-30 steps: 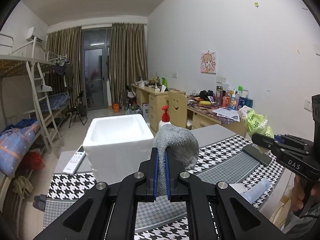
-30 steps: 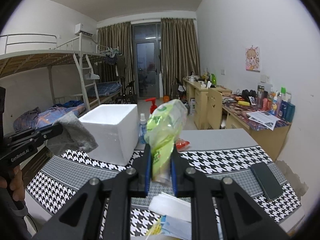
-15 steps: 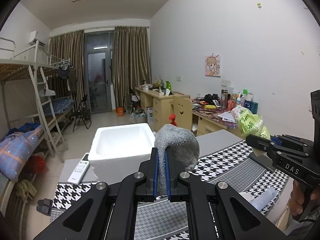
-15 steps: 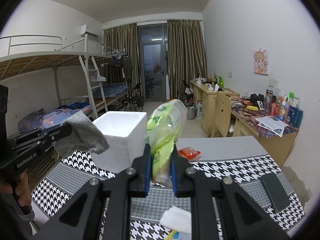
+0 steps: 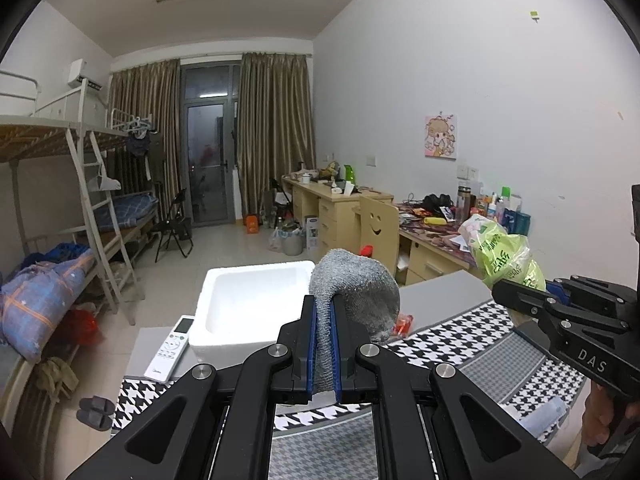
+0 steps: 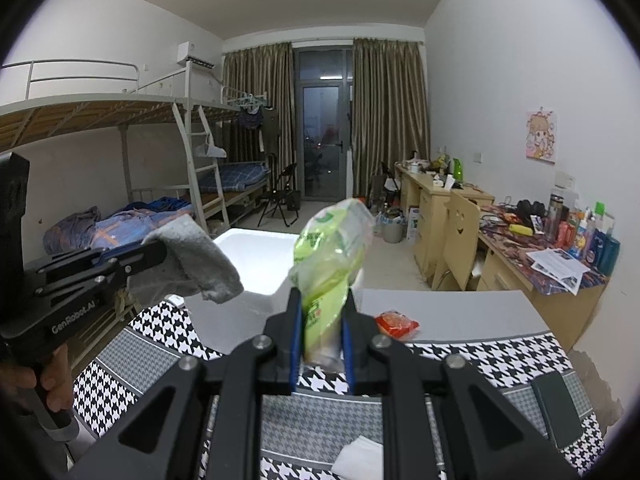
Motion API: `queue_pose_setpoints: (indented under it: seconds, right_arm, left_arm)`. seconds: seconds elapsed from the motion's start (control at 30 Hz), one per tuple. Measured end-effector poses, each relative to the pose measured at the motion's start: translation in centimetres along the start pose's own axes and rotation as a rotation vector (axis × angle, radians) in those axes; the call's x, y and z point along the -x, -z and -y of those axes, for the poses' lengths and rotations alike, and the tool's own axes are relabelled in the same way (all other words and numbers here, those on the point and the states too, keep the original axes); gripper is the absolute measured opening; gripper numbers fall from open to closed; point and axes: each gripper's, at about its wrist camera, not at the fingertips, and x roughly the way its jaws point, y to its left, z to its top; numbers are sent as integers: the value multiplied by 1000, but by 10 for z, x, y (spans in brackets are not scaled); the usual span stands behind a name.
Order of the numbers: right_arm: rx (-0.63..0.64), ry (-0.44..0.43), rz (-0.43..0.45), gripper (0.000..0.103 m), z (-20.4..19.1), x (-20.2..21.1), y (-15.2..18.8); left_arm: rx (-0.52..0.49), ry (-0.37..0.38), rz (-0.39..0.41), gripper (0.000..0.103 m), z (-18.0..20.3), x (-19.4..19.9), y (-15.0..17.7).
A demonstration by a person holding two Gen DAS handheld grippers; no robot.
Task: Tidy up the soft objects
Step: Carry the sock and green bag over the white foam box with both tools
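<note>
Both raised | left hand-held gripper (image 5: 324, 344) clamps sock (image 5: 356, 292) | right (image 6: 320, 344) clamps bag (image 6: 328, 248)

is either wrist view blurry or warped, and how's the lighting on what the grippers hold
Left wrist view: strong fisheye bend, dark corners, dim even room light; the grey sock in the left gripper is sharp. Right wrist view: same warping; the green plastic pack in the right gripper is sharp with mild sheen.
</note>
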Motion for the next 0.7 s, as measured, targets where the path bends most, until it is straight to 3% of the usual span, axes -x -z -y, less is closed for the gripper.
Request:
queue_pose_setpoints:
  seconds: [0.7]
  right_arm:
    - [32,-46,-16,20,-16,-36,-34]
  left_arm:
    - [21,-130,-10,7,-32,-40,-19]
